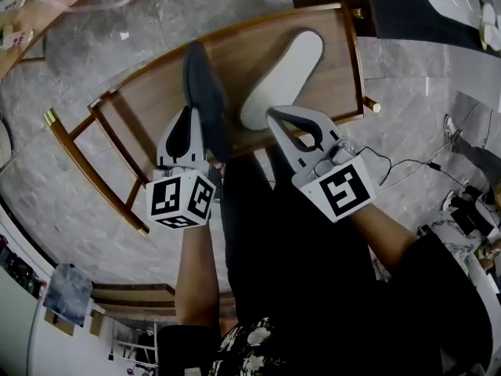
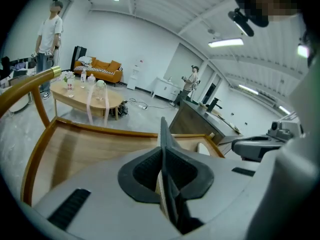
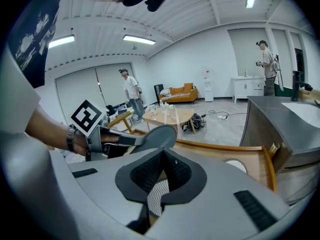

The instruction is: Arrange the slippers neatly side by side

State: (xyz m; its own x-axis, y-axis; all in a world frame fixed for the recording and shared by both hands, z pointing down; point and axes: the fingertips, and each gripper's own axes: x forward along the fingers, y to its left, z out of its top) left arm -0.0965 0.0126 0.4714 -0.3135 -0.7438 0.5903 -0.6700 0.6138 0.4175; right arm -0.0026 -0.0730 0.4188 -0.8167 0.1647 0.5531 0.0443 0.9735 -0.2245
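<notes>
Left gripper (image 1: 192, 110) is clamped on the dark slipper (image 1: 205, 84), held on edge over the wooden rack (image 1: 133, 108); right gripper (image 1: 273, 116) is closed on the end of the pale slipper (image 1: 286, 75), sole-up just beside it. Both look light and floppy, likely to droop; grip the firmer sole edge; the rack's raised rim and the neighbouring gripper crowd the work.

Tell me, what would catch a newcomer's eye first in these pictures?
A dark grey slipper stands out at the centre of the head view. It is clamped at its near end between the fingers of the left gripper, over a wooden rack. Just to its right a white slipper lies flat on the rack, and the right gripper, fingers shut, sits at its near end.
</notes>
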